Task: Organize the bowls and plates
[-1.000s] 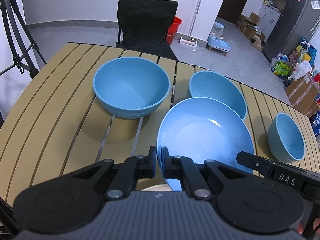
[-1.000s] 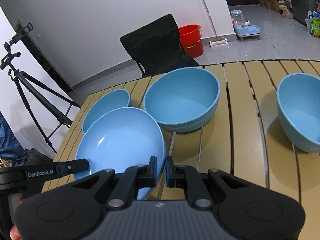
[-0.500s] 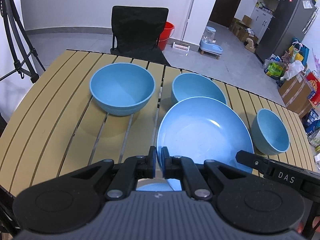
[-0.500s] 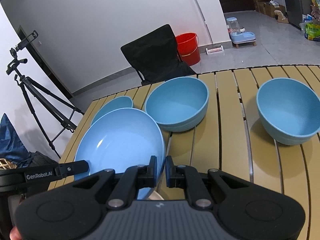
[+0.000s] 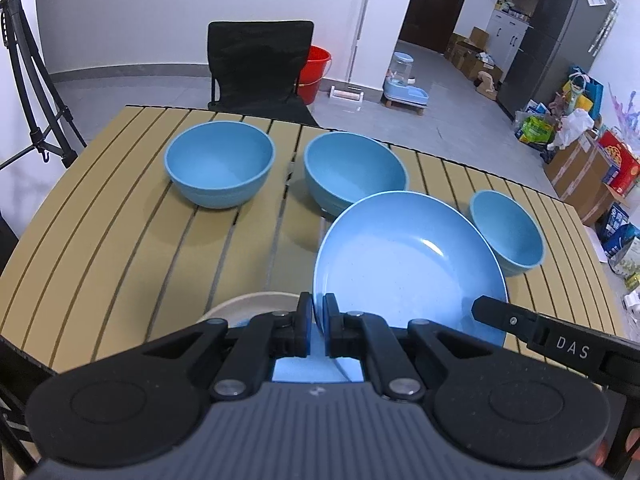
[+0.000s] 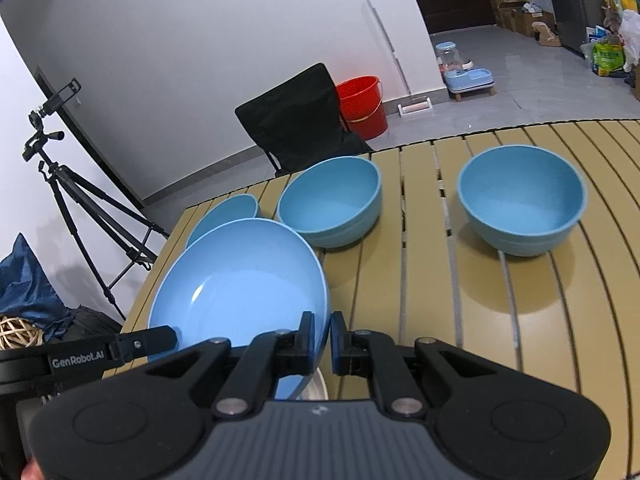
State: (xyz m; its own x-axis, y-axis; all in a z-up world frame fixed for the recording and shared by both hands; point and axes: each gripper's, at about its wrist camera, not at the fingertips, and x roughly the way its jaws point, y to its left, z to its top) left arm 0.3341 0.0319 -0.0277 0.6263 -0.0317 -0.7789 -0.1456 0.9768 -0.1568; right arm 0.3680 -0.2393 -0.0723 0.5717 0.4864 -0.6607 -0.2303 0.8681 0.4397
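A wide light-blue plate [image 5: 408, 264] [image 6: 240, 284] hangs tilted above the slatted table [image 5: 100, 240], gripped at opposite rims. My left gripper [image 5: 318, 312] is shut on its left rim. On the other edge, my right gripper [image 6: 322, 330] is shut too. Beyond it stand two large blue bowls [image 5: 220, 164] [image 5: 352, 168], and a small blue bowl [image 5: 508, 232] is to the right. The right wrist view shows the same bowls [image 6: 520, 196] [image 6: 330, 200] and the small bowl [image 6: 224, 216]. A cream plate [image 5: 252, 304] [image 6: 318, 388] lies under the grippers, mostly hidden.
A black folding chair [image 5: 260, 64] stands against the table's far edge, with a red bucket [image 5: 316, 72] behind it. A camera tripod [image 6: 72, 208] is off the table's side. Boxes and bags [image 5: 580, 152] crowd the floor at the right.
Both grippers have drawn back toward the near edge and risen a little, carrying the blue plate. The bowls now look farther off, and the cream plate has come into view underneath.
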